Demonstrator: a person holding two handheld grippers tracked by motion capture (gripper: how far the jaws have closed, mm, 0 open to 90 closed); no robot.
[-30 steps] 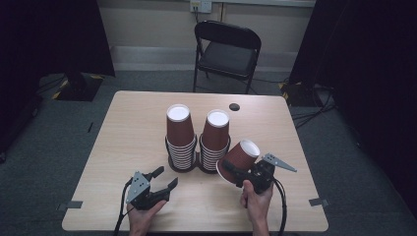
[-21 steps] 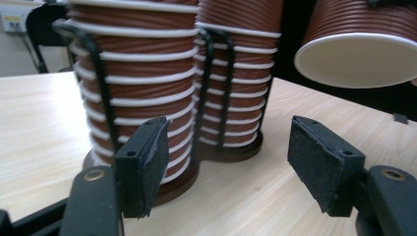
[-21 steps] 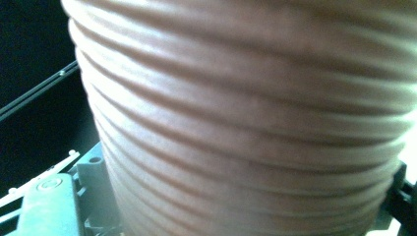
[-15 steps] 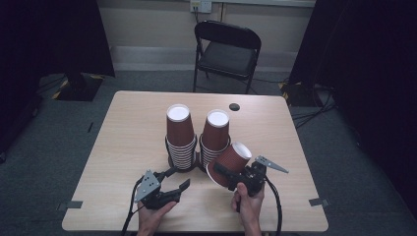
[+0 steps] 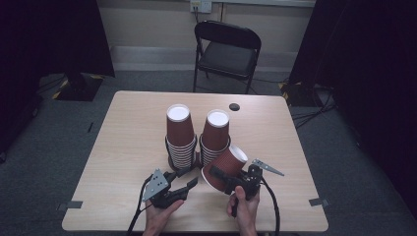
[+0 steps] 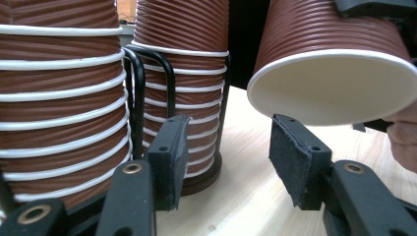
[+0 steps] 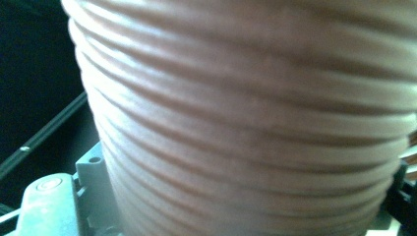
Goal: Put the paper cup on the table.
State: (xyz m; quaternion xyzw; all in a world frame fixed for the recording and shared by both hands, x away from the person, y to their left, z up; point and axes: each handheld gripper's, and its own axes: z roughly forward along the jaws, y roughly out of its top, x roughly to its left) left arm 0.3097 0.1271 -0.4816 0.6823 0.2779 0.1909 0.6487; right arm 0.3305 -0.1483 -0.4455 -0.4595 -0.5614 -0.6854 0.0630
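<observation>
Count, high view: two stacks of brown ribbed paper cups, upside down on the table (image 5: 123, 142), the left stack (image 5: 179, 132) and the right stack (image 5: 215, 135); cups per stack too tightly nested to number, though the left gripper view shows at least seven white rims on the nearer one. One wire holder (image 6: 137, 88) between the stacks. One single cup (image 5: 225, 167) apart from them. Two grippers: left gripper (image 5: 186, 179), right gripper (image 5: 219, 179). Two hands. One folding chair (image 5: 227, 53). One small dark disc (image 5: 234, 106) on the tabletop.
</observation>
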